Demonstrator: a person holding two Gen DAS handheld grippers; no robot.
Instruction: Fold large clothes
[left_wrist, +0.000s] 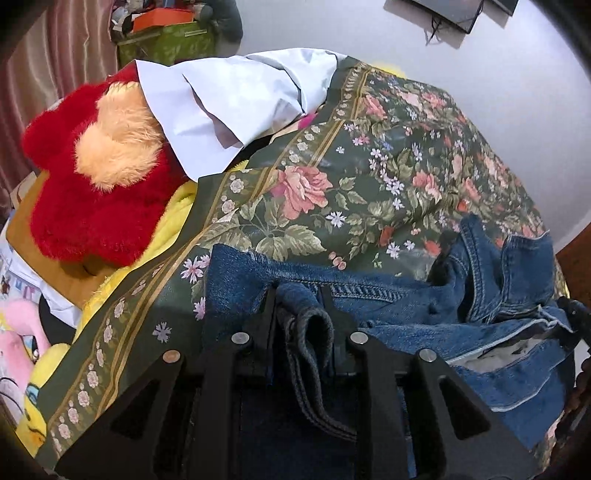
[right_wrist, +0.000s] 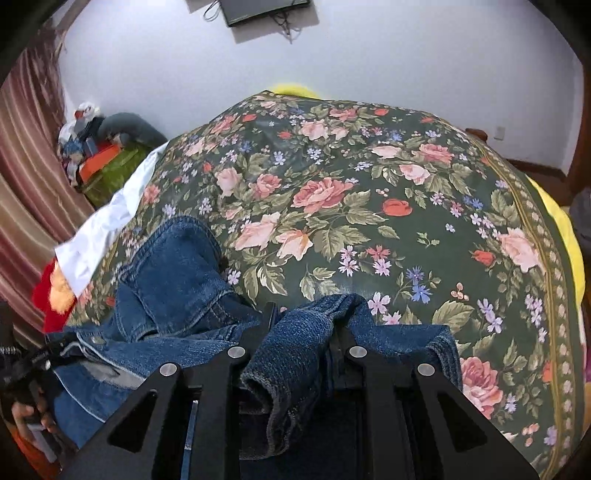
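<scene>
- Denim jacket (left_wrist: 424, 306) lies bunched on the floral bedspread (left_wrist: 369, 155), low in both frames.
- Left gripper (left_wrist: 298, 295) pinches a rolled denim edge between narrow jaws.
- Right gripper (right_wrist: 306, 314) clamps another denim fold, jaws nearly closed.
- Red plush toy (left_wrist: 85, 177) sits upper left.

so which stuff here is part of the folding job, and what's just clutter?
In the job:
- denim garment
- left gripper, shut on denim
- right gripper, shut on denim
- floral bedcover, work surface

Lying about:
- red plush toy
- white cloth
- green box
</scene>
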